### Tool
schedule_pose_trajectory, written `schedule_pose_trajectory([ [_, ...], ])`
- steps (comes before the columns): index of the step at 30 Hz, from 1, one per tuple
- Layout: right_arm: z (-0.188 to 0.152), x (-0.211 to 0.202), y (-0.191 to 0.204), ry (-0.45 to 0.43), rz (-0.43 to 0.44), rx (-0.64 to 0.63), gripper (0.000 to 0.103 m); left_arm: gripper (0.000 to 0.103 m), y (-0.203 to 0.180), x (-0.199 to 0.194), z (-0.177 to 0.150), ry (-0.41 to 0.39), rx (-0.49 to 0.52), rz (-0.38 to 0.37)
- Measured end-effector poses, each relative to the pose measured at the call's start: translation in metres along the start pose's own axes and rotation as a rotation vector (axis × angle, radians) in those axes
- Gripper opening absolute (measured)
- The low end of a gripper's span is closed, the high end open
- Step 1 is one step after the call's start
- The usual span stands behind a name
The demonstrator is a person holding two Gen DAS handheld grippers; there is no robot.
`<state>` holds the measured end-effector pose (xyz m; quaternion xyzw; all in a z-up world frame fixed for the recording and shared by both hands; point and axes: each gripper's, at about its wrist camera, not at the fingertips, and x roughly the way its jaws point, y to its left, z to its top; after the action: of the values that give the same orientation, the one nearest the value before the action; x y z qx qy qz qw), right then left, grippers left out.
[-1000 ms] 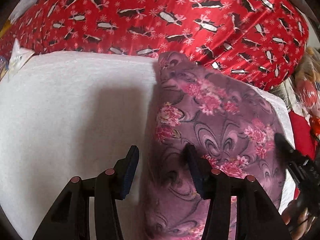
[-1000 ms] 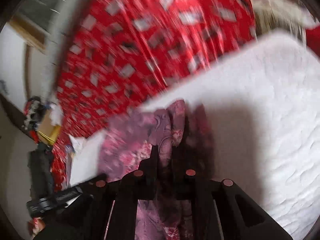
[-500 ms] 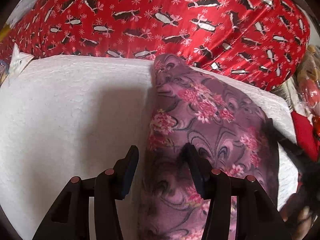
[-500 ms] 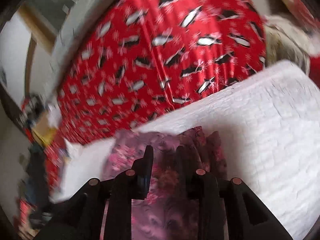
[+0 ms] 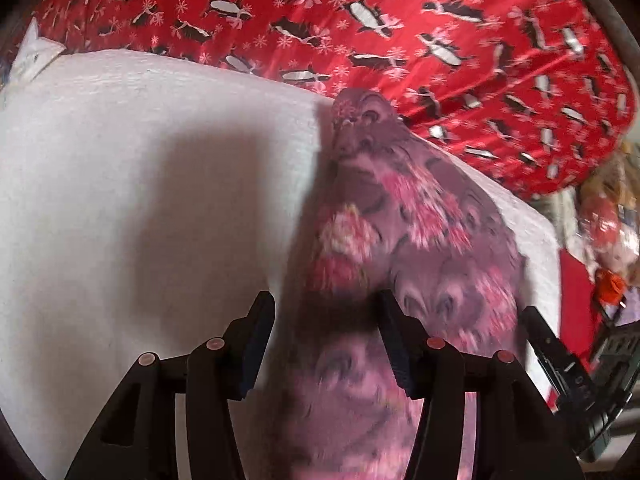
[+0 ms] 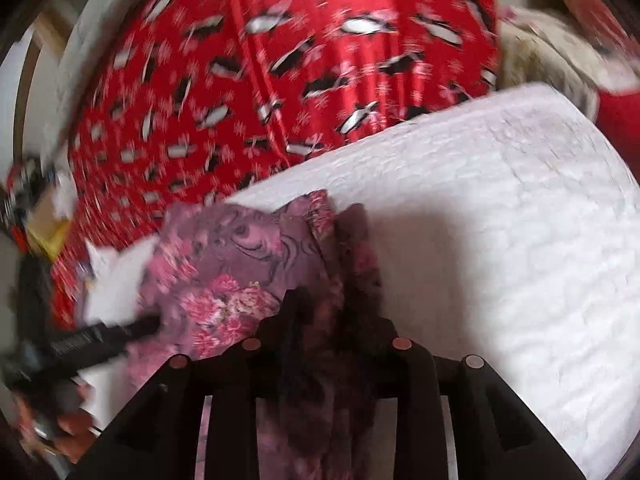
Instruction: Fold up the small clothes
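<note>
Floral cloth (image 5: 420, 248) lies in a long strip across the white mat (image 5: 140, 208), one end at its far edge by the red blanket (image 5: 400, 20). Left gripper (image 5: 326, 316) jaws apart, straddling the cloth's left edge. Right gripper (image 6: 332, 312) jaws opening, bunched cloth between them.

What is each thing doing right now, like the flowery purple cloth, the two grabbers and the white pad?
Purple floral garment: lying bunched lengthwise on the pad.
Left gripper: open, straddling the garment's edge.
Right gripper: jaws opening, cloth between them.
White quilted pad: spread flat.
Red penguin blanket: spread behind the pad.
</note>
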<state>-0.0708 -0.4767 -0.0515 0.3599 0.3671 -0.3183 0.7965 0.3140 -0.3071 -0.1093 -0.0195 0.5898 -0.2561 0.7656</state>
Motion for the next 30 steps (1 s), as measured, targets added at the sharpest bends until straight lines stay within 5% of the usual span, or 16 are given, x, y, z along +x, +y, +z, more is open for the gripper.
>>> schedule_pose_trajectory([
  [3, -0.020, -0.026, -0.001, -0.033, 0.128, -0.016, 0.031, 0.053, 0.012, -0.005, -0.016, -0.016, -0.022, -0.022],
  [6, -0.042, -0.013, 0.004, 0.079, 0.047, -0.118, 0.030, 0.056, 0.019, 0.003, -0.032, 0.032, -0.044, -0.051],
  [8, -0.048, -0.022, 0.006, 0.059, 0.021, -0.157, 0.031, 0.055, 0.024, -0.005, -0.034, 0.034, -0.045, -0.075],
  [10, -0.045, -0.038, 0.000, 0.039, 0.035, -0.102, 0.034, 0.053, 0.031, -0.016, -0.035, 0.023, -0.052, -0.104],
  [13, -0.047, -0.054, -0.019, 0.006, 0.081, -0.024, 0.057, 0.053, 0.041, -0.014, -0.034, 0.049, -0.074, -0.148],
  [16, -0.054, -0.042, -0.035, 0.068, 0.152, 0.067, 0.059, 0.056, 0.038, 0.001, -0.038, 0.119, -0.096, -0.217],
  [19, -0.060, -0.029, -0.030, 0.084, 0.277, 0.085, 0.063, 0.065, 0.026, 0.012, -0.037, 0.110, -0.057, -0.185],
  [21, -0.056, -0.019, -0.016, 0.092, 0.277, 0.044, 0.070, 0.064, 0.024, 0.015, -0.035, 0.103, -0.063, -0.169],
  [23, -0.053, -0.013, -0.005, 0.093, 0.262, 0.008, 0.070, 0.052, 0.024, 0.017, -0.031, 0.102, -0.083, -0.164],
  [24, -0.051, -0.011, -0.003, 0.093, 0.252, 0.009, 0.068, 0.042, 0.025, 0.017, -0.031, 0.106, -0.087, -0.169],
  [26, -0.047, -0.006, 0.002, 0.090, 0.238, 0.006, 0.034, 0.035, 0.025, 0.013, -0.030, 0.106, -0.093, -0.158],
  [30, -0.049, -0.016, 0.017, 0.043, 0.162, -0.059, 0.022, 0.029, 0.007, -0.006, -0.040, 0.051, -0.017, -0.100],
])
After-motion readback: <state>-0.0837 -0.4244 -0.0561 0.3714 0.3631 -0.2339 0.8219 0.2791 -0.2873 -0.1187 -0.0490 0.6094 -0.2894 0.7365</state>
